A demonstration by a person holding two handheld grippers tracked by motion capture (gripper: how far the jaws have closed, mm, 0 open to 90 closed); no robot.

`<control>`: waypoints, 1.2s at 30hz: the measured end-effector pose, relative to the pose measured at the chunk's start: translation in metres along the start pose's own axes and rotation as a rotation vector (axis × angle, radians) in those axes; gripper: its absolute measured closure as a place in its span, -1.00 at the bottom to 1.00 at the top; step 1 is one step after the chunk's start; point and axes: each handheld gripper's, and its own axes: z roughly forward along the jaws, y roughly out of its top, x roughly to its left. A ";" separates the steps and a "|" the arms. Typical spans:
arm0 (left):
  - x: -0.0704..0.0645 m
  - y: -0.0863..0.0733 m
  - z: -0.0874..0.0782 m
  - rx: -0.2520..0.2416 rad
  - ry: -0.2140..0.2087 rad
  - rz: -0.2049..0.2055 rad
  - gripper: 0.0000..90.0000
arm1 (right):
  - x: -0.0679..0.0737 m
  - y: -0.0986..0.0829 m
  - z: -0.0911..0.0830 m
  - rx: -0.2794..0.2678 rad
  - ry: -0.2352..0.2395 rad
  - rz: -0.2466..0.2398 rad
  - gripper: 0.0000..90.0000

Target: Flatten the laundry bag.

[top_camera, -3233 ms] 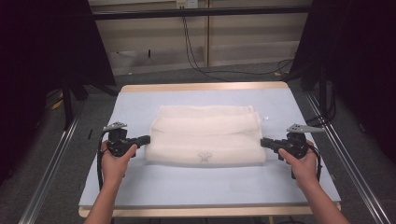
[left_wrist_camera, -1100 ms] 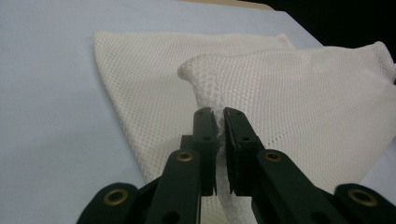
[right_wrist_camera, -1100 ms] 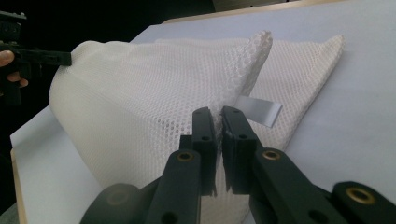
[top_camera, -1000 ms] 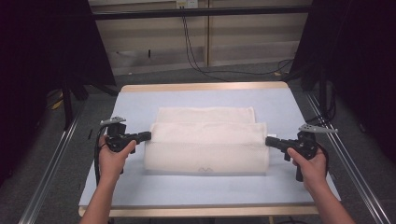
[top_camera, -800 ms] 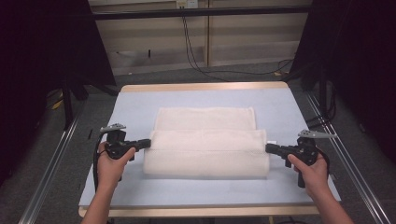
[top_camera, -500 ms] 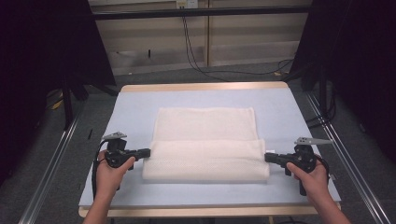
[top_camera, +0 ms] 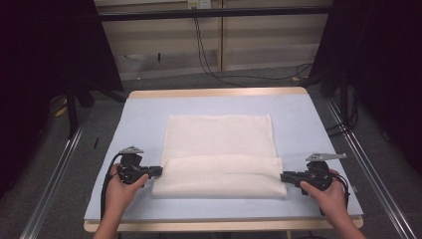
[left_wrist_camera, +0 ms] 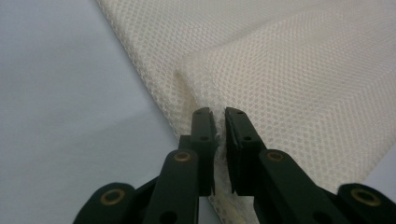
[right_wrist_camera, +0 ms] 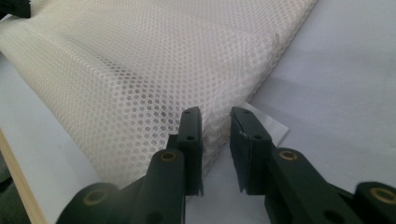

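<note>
A cream mesh cloth [top_camera: 219,137] lies flat on the pale blue table [top_camera: 308,124], its near part doubled over into a thick band [top_camera: 219,177]. My left gripper [top_camera: 158,172] is at the band's left end. In the left gripper view its jaws [left_wrist_camera: 221,114] are pinched on the cloth's [left_wrist_camera: 303,84] edge, with mesh in the thin slit between them. My right gripper [top_camera: 283,177] is at the band's right end. Its jaws [right_wrist_camera: 216,114] stand apart, with the cloth's [right_wrist_camera: 140,60] corner lying loosely at the gap.
A wooden rim [top_camera: 224,226] runs along the table's front, just behind my hands. Metal rails [top_camera: 54,184] flank both sides. Bare mat lies left, right and beyond the cloth. A small white tag [right_wrist_camera: 268,123] pokes from under the cloth's right corner.
Both grippers have drawn toward the table's front edge, dragging the doubled band with them. The bunched far part has spread flat. The right jaws now show a gap.
</note>
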 end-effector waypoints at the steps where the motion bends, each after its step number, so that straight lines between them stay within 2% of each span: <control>1: 0.000 0.000 0.000 0.000 0.000 0.000 0.80 | 0.000 0.000 0.000 0.000 0.000 0.000 0.64; 2: 0.000 -0.001 0.002 0.011 0.020 0.022 0.73 | 0.000 0.000 0.002 -0.004 -0.004 0.000 0.58; 4: -0.002 -0.001 0.004 0.010 0.035 0.014 0.70 | 0.000 0.000 0.002 0.000 -0.007 0.003 0.54; 6: -0.002 -0.001 0.006 0.022 0.055 0.045 0.54 | -0.001 -0.001 0.006 0.006 -0.020 0.018 0.39; 8: -0.002 -0.001 0.005 0.018 0.098 0.056 0.23 | -0.002 -0.001 0.008 0.008 -0.021 0.024 0.36; 9: -0.001 -0.001 0.005 0.019 0.103 0.056 0.22 | -0.002 -0.001 0.009 0.009 -0.018 0.026 0.35; 11: 0.000 -0.002 0.007 0.042 0.067 0.023 0.19 | -0.002 0.000 0.009 0.009 -0.013 0.027 0.35; 14: 0.004 -0.003 0.010 0.042 0.049 -0.003 0.14 | -0.003 0.000 0.011 0.008 -0.003 0.038 0.37; 16: 0.003 -0.003 0.011 0.042 0.049 -0.010 0.15 | -0.003 0.001 0.013 0.011 0.006 0.049 0.40; 17: 0.002 -0.003 0.012 0.036 0.053 -0.017 0.22 | -0.004 0.003 0.016 0.018 0.022 0.056 0.51; 19: 0.002 -0.002 0.013 0.045 0.052 -0.004 0.25 | -0.004 0.004 0.017 0.023 0.025 0.058 0.58; 20: 0.000 -0.001 0.015 0.037 0.037 -0.018 0.36 | -0.004 0.006 0.018 0.027 0.029 0.070 0.67; 21: 0.000 0.000 0.016 0.043 0.045 -0.012 0.42 | -0.005 0.007 0.019 0.024 0.036 0.075 0.76; 22: -0.001 0.001 0.017 0.050 0.054 -0.004 0.50 | -0.006 0.008 0.020 0.023 0.039 0.078 0.81; 24: 0.001 0.004 0.019 0.047 0.043 -0.009 0.74 | -0.006 0.012 0.023 0.017 0.024 0.077 0.88; 25: 0.001 0.006 0.021 0.040 0.043 -0.015 0.74 | -0.006 0.012 0.023 0.017 0.024 0.077 0.88; 26: 0.003 0.008 0.021 0.047 0.039 -0.002 0.79 | -0.006 0.015 0.025 0.014 0.002 0.063 0.89; 28: 0.006 0.013 0.023 0.045 0.045 0.001 0.80 | -0.007 0.017 0.026 0.012 -0.007 0.062 0.89; 30: 0.010 0.017 0.027 0.016 0.056 -0.020 0.81 | -0.009 0.022 0.030 0.008 -0.024 0.056 0.90; 33: 0.018 0.024 0.031 0.000 0.071 -0.019 0.81 | -0.015 0.030 0.037 -0.015 -0.037 0.063 0.90; 34: 0.021 0.028 0.034 -0.017 0.078 -0.032 0.81 | -0.017 0.032 0.039 -0.019 -0.038 0.063 0.90; 36: 0.025 0.033 0.037 -0.020 0.085 -0.031 0.81 | -0.022 0.042 0.046 -0.036 -0.068 0.059 0.89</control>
